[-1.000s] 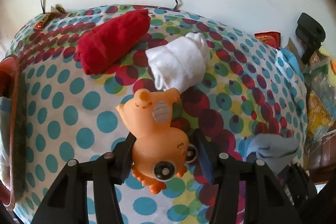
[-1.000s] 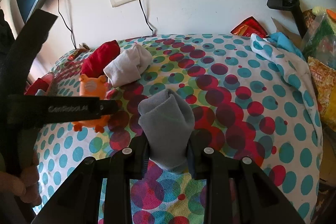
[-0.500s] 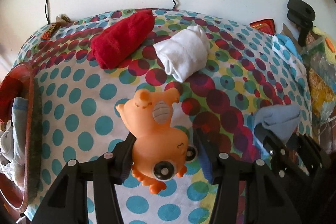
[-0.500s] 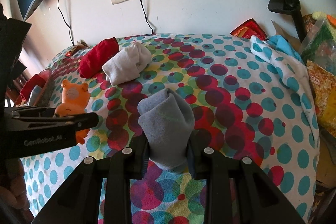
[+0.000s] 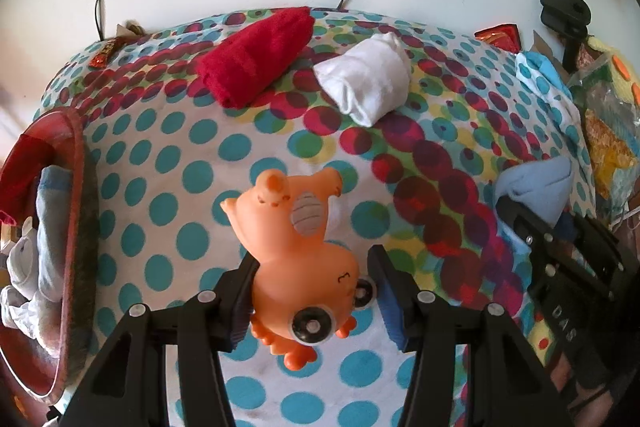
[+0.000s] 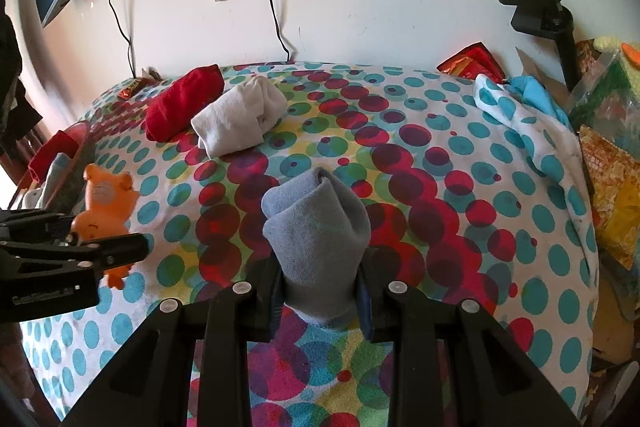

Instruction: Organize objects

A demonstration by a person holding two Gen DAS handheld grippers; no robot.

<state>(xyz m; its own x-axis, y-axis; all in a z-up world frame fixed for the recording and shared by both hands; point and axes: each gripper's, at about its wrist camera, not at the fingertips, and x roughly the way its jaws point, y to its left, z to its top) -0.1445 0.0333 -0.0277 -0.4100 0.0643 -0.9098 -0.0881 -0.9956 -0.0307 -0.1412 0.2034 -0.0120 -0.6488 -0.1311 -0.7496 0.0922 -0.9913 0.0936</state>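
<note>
Orange toy (image 5: 304,263) pinched upside-down in left fingers (image 5: 242,301); right's clamp grey sock (image 6: 318,239).

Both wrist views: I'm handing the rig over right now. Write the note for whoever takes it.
Left tongs: shut on the orange toy, lifted over the spotted cloth.
Right tongs: shut on the grey sock roll.
On the cloth: red roll and white roll, side by side near the wall.
Basket at left already holds clothes.
Left to do: place both held items, then the two rolls.
</note>
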